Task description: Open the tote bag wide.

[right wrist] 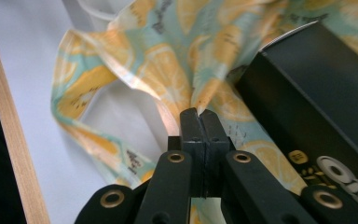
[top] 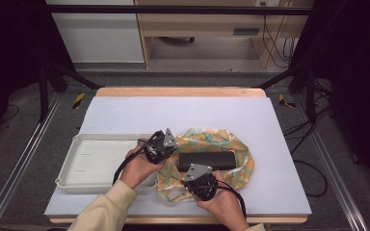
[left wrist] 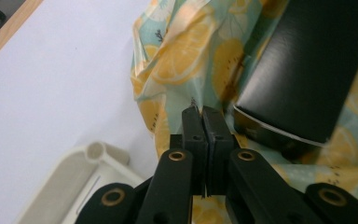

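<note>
Cloth is thin, limp, slippery film under a stiff black box; both tongs, left and right, are clamped on edge folds. Grip hems, not the middle.

Far half of mat: open.
Left: white tray blocks.
Middle: black box on lemon-print bag.
Right: open.

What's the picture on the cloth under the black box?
Orange lemon slices on pale teal, all over the cloth. The left gripper view shows it best.
</note>
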### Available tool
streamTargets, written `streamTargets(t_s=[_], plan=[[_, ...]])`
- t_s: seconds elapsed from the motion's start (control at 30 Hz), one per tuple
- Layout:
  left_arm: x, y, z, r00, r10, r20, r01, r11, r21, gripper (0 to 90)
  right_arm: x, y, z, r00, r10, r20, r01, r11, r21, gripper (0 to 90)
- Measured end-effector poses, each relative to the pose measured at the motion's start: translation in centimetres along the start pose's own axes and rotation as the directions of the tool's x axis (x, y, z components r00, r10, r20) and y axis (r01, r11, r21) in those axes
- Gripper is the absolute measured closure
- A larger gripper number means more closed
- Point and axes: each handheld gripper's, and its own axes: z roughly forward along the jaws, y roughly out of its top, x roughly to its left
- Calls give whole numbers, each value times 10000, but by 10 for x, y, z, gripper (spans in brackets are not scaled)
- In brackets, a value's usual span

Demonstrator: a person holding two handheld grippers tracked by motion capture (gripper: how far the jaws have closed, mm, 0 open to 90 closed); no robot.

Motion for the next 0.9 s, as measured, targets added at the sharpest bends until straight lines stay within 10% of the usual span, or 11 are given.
streamTargets(t_s=[0.9], plan=[[8, -4, 31, 9990, -193, 415, 164, 9974, 695, 900, 2, -5, 7, 9991, 344, -229, -344, 9994, 25, 825]])
